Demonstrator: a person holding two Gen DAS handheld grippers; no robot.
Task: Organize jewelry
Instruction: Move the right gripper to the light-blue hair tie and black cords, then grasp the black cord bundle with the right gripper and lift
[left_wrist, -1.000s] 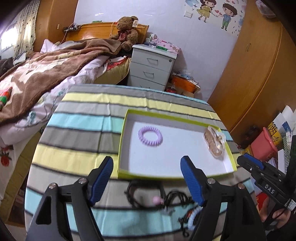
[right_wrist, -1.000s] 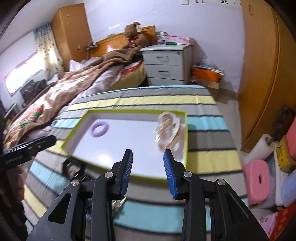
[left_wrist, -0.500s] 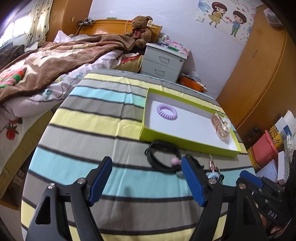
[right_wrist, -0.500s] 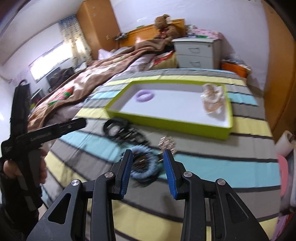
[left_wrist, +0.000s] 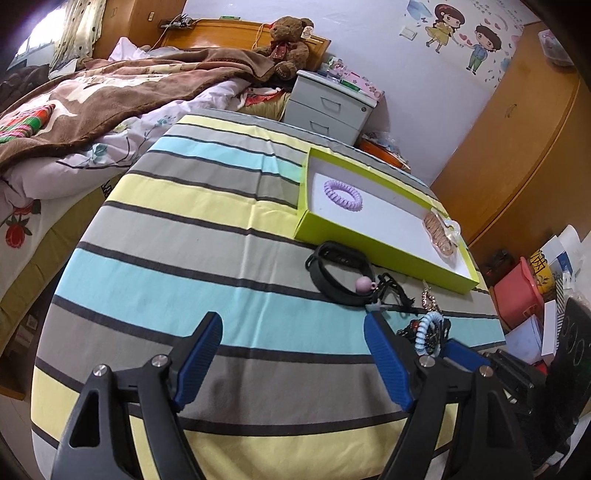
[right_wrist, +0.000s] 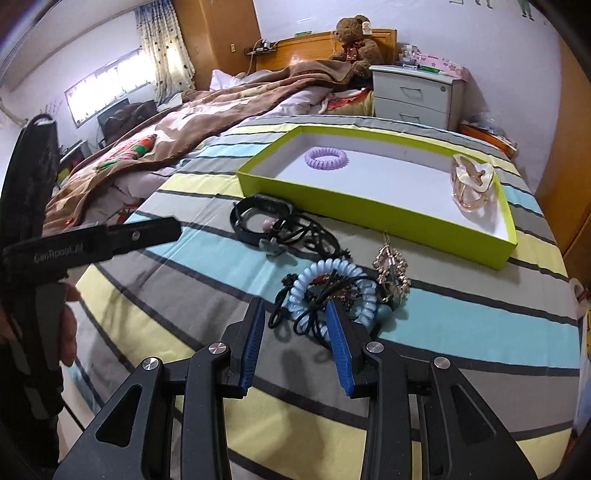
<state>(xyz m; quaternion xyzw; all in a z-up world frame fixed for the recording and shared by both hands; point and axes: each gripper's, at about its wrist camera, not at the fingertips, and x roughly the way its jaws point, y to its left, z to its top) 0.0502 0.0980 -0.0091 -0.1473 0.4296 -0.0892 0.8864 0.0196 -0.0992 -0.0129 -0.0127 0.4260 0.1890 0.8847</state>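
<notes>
The striped counter (right_wrist: 461, 306) carries a green tray (right_wrist: 369, 206) at the far side and a loose heap of jewelry nearer the camera. In the tray already lie a purple coil tie (right_wrist: 326, 157) and a clear claw clip (right_wrist: 472, 181). Outside it, just beside the tray's near wall, sits a black band (right_wrist: 258, 216) tangled with black cord (right_wrist: 314, 236); nearer still a blue coil (right_wrist: 332, 291), with a gold brooch (right_wrist: 391, 264) touching its right side.

The right gripper (right_wrist: 295, 332) hangs over the blue coil, fingers apart and gripping nothing (the coil's near edge lies between the tips). The left gripper (left_wrist: 293, 354) has its fingers wide apart over bare cloth, empty.

The risk: cord threads through the coil, so closing here could drag cord and brooch along, or pinch only cord and drop the coil short of the tray.
</notes>
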